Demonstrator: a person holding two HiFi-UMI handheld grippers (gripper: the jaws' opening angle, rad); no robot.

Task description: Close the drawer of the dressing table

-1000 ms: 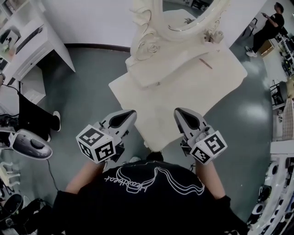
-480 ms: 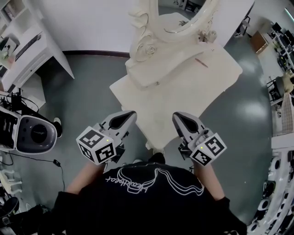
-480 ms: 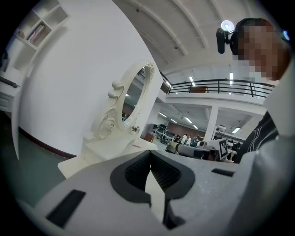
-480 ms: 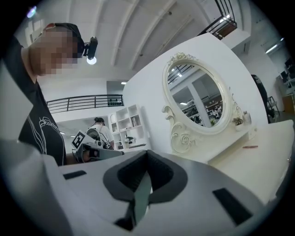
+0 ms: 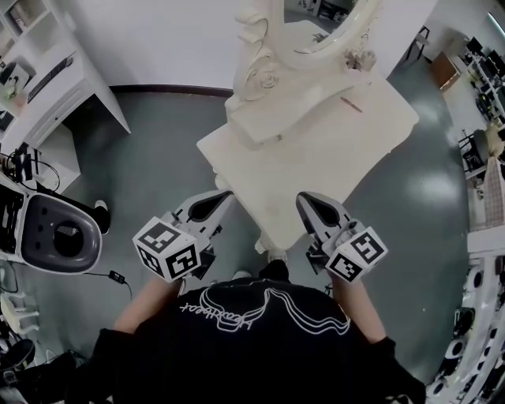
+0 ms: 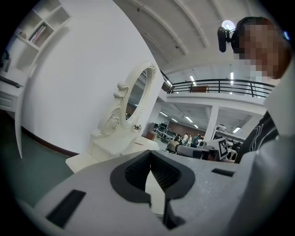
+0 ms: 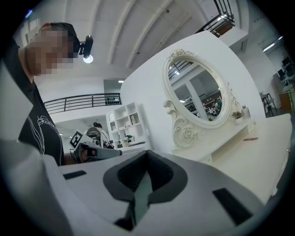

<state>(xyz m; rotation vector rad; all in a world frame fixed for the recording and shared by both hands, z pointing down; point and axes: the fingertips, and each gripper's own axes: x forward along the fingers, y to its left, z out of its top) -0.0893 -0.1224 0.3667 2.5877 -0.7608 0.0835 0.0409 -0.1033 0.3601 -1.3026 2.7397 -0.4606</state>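
The cream dressing table stands ahead of me, its oval mirror at the back. Under the mirror sits a low raised box with a small knob on its front. From above, the table top hides its front and I cannot make out a drawer standing out. My left gripper is shut and empty, just left of the table's near corner. On the other side of that corner my right gripper is also shut and holds nothing. The left gripper view shows the table ahead, and the right gripper view shows the mirror.
A thin reddish stick lies on the table top. A white shelf unit stands at the left wall. A round grey machine with cables sits on the floor at the left. Chairs and clutter line the right side.
The table's near corner now lies a little nearer, between the two grippers. Both grippers kept their pose, shut. The grey machine on the left shows further in.
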